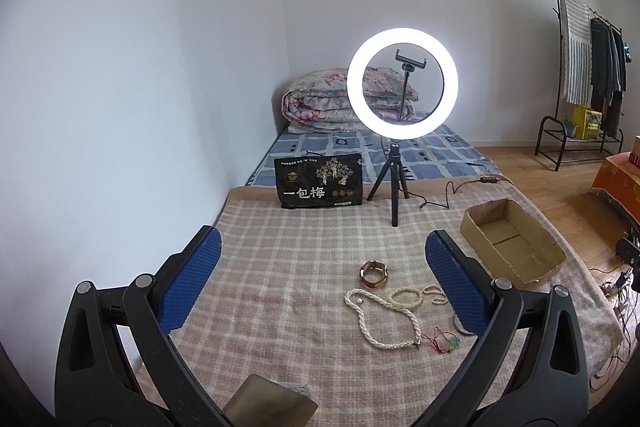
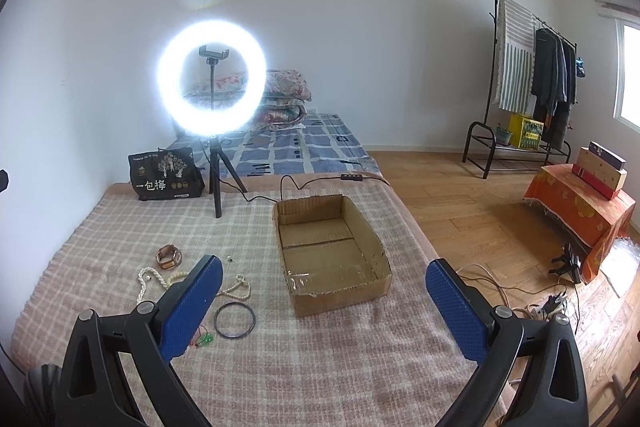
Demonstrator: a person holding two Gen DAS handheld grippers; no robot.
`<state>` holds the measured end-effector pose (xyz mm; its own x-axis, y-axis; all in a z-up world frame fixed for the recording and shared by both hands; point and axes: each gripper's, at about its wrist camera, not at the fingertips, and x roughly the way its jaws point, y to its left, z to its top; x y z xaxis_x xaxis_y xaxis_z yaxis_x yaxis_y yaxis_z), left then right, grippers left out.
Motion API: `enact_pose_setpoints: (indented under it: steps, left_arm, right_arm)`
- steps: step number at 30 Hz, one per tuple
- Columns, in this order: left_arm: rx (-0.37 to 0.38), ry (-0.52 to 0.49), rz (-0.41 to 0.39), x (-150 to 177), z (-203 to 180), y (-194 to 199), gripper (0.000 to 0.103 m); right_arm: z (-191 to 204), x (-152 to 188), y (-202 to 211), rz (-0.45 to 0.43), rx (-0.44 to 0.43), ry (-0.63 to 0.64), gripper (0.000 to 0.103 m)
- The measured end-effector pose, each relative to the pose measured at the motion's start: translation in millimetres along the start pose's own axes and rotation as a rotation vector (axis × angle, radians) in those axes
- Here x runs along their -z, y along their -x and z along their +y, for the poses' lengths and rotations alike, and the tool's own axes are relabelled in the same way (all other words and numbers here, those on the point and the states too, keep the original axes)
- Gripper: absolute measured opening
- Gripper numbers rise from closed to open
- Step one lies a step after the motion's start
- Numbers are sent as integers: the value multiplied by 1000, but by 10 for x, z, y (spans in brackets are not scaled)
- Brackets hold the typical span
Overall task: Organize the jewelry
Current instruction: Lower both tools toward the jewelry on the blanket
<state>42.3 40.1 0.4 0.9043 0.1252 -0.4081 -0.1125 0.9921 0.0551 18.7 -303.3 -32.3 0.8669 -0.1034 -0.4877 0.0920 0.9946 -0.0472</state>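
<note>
both grippers i see wide open, empty: left gripper [image 1: 322, 267] above the pearl necklace [image 1: 380, 319], right gripper [image 2: 322, 291] over the cardboard box [image 2: 376, 247].

Matt corrugated cardboard box [image 2: 332, 255], woven checked blanket [image 1: 280, 267], glossy pearl necklace [image 1: 384, 319], wooden floor [image 2: 460, 195]

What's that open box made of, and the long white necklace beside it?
The box looks like plain brown corrugated cardboard: matte, with folded flaps and ragged edges. The white necklace appears to be twisted strands of small pearl-like beads; real pearl or plastic, I can't tell.
</note>
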Motion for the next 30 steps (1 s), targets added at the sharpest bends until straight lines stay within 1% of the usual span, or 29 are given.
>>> enact_pose_setpoints:
  steps: [6, 9, 12, 15, 19, 22, 25, 28, 30]
  left_arm:
    - [-59, -27, -6, -72, 100, -287, 103]
    - [-54, -52, 2, -122, 113, -442, 103]
    - [-48, -63, 0, -176, 84, -532, 103]
    - [-24, -55, 4, -230, 65, -623, 103]
    - [24, -35, 36, -306, 27, -754, 103]
    - [36, -37, 60, -344, -32, -849, 97]
    - [51, -27, 82, -341, -65, -939, 94]
    - [66, -13, 112, -311, -84, -1047, 86]
    - [80, -3, 140, -257, -92, -1143, 84]
  right_arm:
    - [44, -132, -207, -35, -26, 51, 103]
    - [100, -200, -306, -57, -36, 80, 103]
    - [173, -278, -414, -59, -22, 123, 103]
    - [205, -347, -507, -55, -13, 136, 103]
    - [241, -461, -626, -46, -16, 136, 102]
    - [285, -545, -686, -34, -40, 136, 101]
    - [396, -617, -729, -26, -71, 143, 101]
    - [520, -622, -771, -8, -127, 131, 99]
    - [602, -588, -845, 17, -177, 111, 97]
